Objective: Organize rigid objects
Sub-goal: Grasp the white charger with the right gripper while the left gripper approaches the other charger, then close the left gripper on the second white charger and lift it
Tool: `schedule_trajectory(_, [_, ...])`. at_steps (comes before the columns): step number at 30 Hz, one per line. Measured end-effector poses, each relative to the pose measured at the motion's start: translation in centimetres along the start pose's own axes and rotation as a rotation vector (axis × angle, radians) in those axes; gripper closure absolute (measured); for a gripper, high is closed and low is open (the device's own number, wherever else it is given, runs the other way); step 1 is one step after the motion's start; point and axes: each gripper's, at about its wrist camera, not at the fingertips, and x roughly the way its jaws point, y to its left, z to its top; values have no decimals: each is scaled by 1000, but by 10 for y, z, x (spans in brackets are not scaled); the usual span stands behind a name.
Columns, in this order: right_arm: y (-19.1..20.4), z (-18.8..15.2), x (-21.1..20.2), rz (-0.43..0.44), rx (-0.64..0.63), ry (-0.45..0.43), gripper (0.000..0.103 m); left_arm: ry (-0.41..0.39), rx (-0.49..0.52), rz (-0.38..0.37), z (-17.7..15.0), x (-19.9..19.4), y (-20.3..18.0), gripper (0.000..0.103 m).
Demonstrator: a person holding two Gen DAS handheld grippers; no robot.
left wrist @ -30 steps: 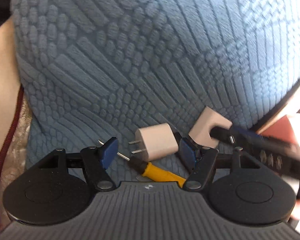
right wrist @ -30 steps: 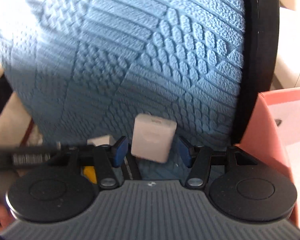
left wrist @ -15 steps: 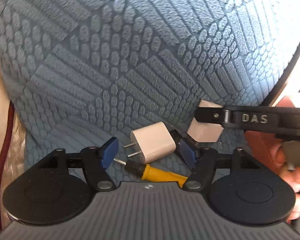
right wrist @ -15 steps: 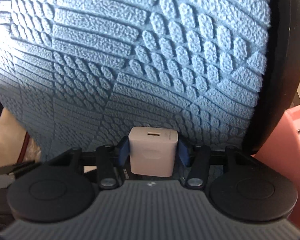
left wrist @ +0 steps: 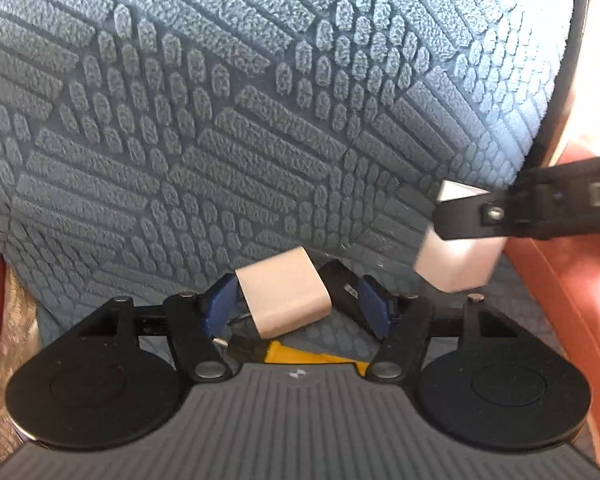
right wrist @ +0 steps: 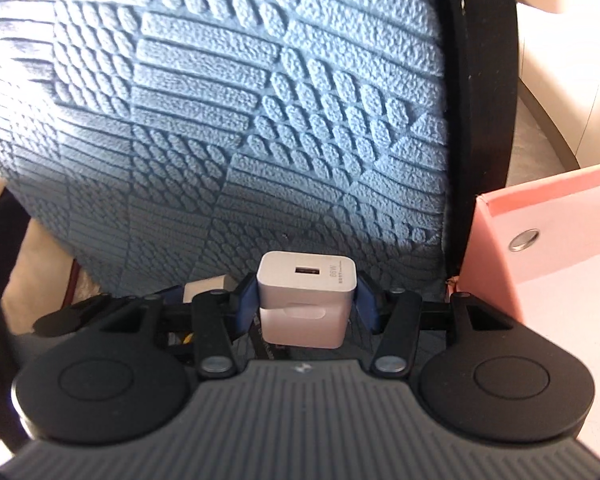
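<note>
One blue textured cushion (right wrist: 260, 120), pink box (right wrist: 547, 240) beside

Blue textured cushion (left wrist: 260, 120), black-edged

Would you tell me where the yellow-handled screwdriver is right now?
In the left wrist view, the yellow-handled screwdriver lies on the blue cushion, under the beige charger, between the left tongs.

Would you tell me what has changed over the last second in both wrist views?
The right gripper closed on the white charger and lifted it off the blue cushion. The left gripper moved in around the beige charger, jaws not yet gripping. The yellow screwdriver stayed put.
</note>
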Motion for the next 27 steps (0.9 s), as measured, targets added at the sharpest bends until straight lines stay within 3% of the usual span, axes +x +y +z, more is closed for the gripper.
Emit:
schedule_trajectory(8, [20, -11, 9, -27, -97, 5, 49, -6, -33, 32, 9, 2, -11, 54])
schedule_trajectory(27, [40, -23, -1, -65, -193, -43, 49, -2, -156, -40, -8, -46, 17, 56])
